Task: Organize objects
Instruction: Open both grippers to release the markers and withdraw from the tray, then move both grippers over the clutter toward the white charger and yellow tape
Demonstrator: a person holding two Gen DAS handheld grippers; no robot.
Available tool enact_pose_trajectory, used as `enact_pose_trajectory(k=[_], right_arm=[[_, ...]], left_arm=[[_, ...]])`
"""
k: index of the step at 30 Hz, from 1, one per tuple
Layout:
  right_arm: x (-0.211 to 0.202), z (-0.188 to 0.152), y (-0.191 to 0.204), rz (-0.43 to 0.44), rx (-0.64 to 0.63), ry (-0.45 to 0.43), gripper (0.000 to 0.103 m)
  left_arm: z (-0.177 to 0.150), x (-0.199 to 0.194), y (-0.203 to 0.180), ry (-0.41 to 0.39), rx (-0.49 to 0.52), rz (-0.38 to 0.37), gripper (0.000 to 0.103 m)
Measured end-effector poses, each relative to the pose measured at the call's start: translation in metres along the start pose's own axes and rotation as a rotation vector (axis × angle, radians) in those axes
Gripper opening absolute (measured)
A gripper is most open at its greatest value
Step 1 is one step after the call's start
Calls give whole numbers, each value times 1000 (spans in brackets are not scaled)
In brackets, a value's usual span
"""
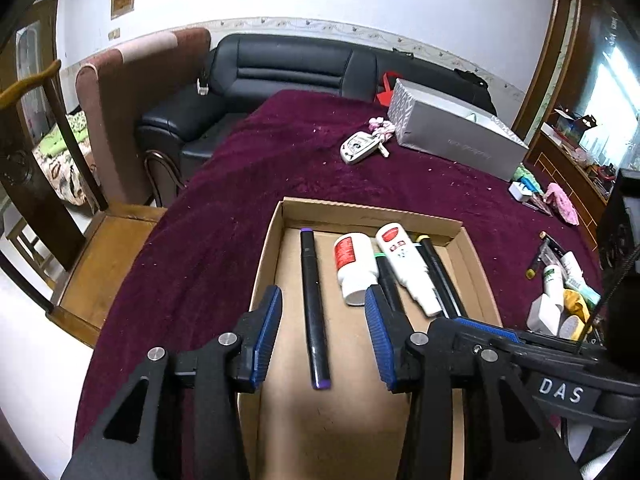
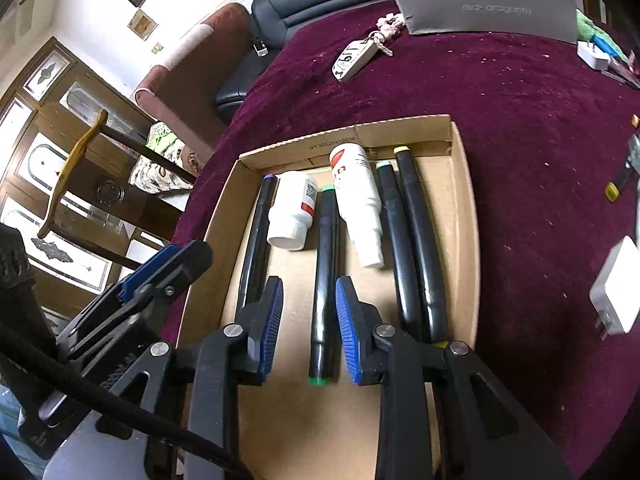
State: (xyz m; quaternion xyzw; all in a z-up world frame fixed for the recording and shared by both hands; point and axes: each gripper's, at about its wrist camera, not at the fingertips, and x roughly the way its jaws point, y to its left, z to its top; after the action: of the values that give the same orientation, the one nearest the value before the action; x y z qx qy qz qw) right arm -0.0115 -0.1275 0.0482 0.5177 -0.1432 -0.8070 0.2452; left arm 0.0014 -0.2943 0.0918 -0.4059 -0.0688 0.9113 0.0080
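I have four markers and two white bottles lying in the cardboard tray. Both grippers, left and right, stand released, empty. The key fob and the clutter beside the tray remain unsorted.

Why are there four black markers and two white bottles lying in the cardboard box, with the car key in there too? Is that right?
Not quite. The car key is not in the cardboard box; it lies on the purple cloth beyond it, near the grey box, as the right wrist view shows. The rest is right: four black markers and two white bottles lie in the box.
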Motion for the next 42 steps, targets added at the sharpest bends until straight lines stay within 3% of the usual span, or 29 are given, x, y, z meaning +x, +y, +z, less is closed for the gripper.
enact_pose_trajectory(k=[6,12,18,25,33,42], right_arm=[[-22,-13,-12,14,20,-35,33],[-53,-25,-33,26,43,-78,33],[-92,-38,-73,26,102,-143,41],[-133,-52,-125,11,177,-211,41],[-180,-68,-182,-52,249,-321,41],[-211,-83,-225,-188,268,-475,48]], left_arm=[[-6,-23,-20,-26,26,-12,43],[-10,-37,-54,-34,77,-34,43],[-18,-45,-96,-28,145,-53,43],[-25,-42,-135,24,176,-121,43],[-32,-27,-160,110,126,-210,43],[-47,5,-216,148,242,-221,43]])
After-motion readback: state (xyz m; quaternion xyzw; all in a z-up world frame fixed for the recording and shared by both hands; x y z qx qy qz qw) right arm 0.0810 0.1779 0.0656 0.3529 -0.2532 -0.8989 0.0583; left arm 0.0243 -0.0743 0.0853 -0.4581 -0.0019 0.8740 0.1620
